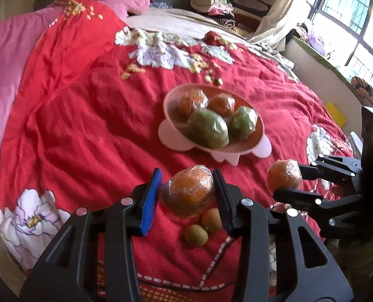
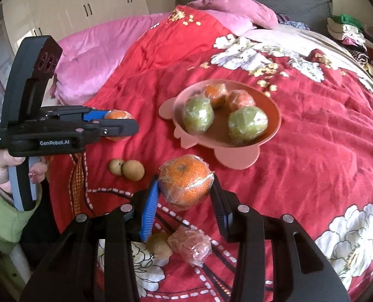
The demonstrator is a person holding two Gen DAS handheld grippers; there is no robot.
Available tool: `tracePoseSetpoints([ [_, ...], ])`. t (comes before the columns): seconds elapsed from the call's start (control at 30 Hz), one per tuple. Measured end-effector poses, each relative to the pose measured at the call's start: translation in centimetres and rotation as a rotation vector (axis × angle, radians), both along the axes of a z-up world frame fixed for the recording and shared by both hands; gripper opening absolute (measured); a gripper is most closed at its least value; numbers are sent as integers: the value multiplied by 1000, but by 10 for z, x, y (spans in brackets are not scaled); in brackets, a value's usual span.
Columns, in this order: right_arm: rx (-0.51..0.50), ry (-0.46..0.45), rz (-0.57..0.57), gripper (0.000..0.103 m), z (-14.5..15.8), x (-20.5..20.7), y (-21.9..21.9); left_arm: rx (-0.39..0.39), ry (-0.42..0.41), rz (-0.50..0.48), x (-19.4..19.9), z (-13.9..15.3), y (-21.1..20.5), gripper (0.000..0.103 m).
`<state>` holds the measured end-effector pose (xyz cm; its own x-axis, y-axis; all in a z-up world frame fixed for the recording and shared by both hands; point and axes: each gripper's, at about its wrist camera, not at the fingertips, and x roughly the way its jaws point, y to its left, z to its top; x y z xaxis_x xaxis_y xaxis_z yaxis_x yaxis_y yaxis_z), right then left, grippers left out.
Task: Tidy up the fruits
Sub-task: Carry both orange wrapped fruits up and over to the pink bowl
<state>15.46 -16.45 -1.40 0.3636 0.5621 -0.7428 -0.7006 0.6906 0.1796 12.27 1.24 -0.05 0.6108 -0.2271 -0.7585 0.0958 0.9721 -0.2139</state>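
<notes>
Left tongs (image 1: 187, 192) clamp wrapped orange (image 1: 187, 192); right tongs (image 2: 186, 191) clamp another wrapped orange (image 2: 186, 183).

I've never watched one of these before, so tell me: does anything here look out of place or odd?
Mostly that the fruit sits on a bed. A pink plate rests on the rumpled red quilt, tilted, holding four plastic-wrapped fruits. Two small brown fruits lie loose on the quilt. Nothing looks spilled or damaged.
</notes>
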Motion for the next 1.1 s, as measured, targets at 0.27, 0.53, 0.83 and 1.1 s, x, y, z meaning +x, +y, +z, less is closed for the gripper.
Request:
tracePoseSetpoints([
  [0.27, 32, -27, -39, 38, 15, 7, -12, 3, -12, 7, 12, 8, -2, 33],
  [0.53, 58, -56, -73, 38, 32, 19, -20, 7, -26, -3, 28, 15, -5, 33],
  [0.83, 99, -77, -76, 38, 51, 32, -22, 18, -47, -34, 49, 23, -15, 33],
  [1.1, 93, -89, -83, 38, 57, 43, -21, 27, -34, -55, 64, 20, -21, 33],
])
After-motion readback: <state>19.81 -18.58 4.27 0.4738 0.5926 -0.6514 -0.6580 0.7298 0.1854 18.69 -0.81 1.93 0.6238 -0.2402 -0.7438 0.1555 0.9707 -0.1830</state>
